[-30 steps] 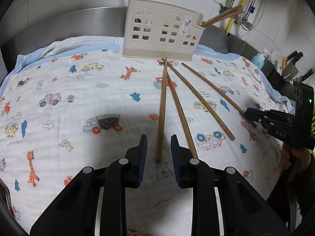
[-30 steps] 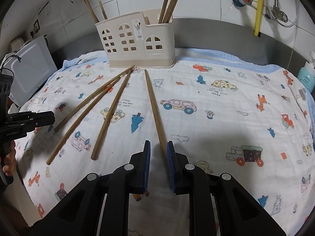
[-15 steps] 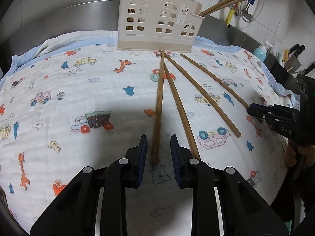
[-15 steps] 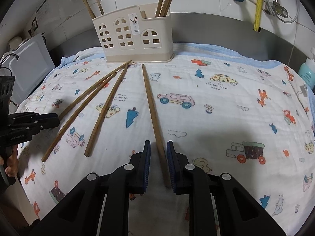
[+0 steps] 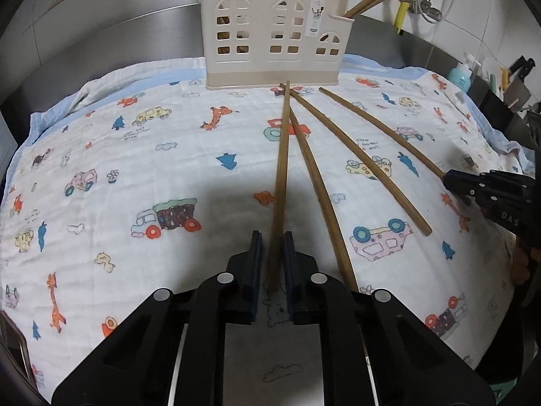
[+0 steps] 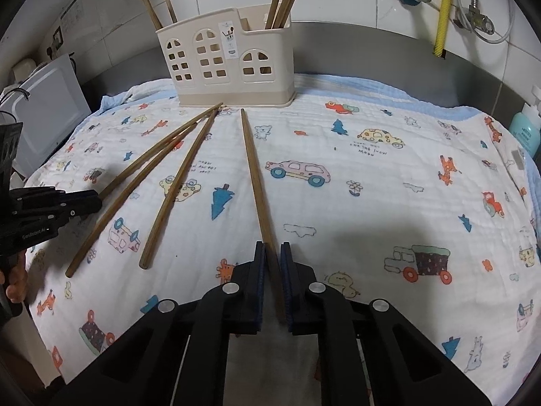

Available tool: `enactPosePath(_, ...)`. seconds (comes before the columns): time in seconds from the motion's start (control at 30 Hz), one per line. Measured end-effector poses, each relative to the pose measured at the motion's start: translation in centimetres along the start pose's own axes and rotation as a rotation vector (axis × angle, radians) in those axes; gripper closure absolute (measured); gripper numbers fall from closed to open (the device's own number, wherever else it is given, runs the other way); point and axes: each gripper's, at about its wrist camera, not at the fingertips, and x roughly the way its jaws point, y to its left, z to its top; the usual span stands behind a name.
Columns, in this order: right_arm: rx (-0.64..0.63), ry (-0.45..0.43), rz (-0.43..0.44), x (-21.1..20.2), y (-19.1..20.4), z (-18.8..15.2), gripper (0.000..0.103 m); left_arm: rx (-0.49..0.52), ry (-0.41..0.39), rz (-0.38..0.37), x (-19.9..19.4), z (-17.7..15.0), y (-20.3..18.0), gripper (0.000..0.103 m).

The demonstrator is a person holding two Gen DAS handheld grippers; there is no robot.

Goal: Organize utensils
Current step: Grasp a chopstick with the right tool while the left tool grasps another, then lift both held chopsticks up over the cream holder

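Several long brown chopsticks lie fanned on a cartoon-print cloth, tips toward a beige house-shaped utensil holder that holds more chopsticks. My left gripper straddles the near end of the leftmost chopstick, jaws narrowly apart around it. My right gripper straddles the near end of the rightmost chopstick, jaws close on both sides. The holder also shows in the right wrist view. Two other chopsticks lie between.
A steel backsplash and tiled wall stand behind the holder. A blue soap bottle and knives are at the right. A white appliance sits at the left. Yellow hose and taps hang on the wall.
Both grippers moved forward along their chopsticks, so each chopstick's near end now lies between the fingers. The jaw gaps narrowed slightly. The chopsticks stayed on the cloth.
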Motion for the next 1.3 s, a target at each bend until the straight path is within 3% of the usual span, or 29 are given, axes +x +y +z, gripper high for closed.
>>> enactPosePath(0.2, -0.003, -0.020, -0.002, -0.9, 0.2, 0.1, 0.096, -0.035, -0.005, -0.016, -0.7, 0.0, 0.6, 0.097)
enactPosePath(0.43, -0.024, -0.100, -0.013, -4.4, 1.0, 1.5, 0.096, -0.029, -0.103, -0.045, -4.3, 1.1, 0.6, 0.097)
enactPosePath(0.83, -0.059, -0.248, 0.009, -9.9, 2.8, 6.6, 0.097, -0.012, -0.273, -0.079, -9.0, 3.9, 0.8, 0.097)
enactPosePath(1.3, -0.069, -0.320, 0.049, -12.4, 3.7, 13.5, 0.097, 0.021, -0.343, -0.103, -10.0, 8.6, 0.6, 0.097)
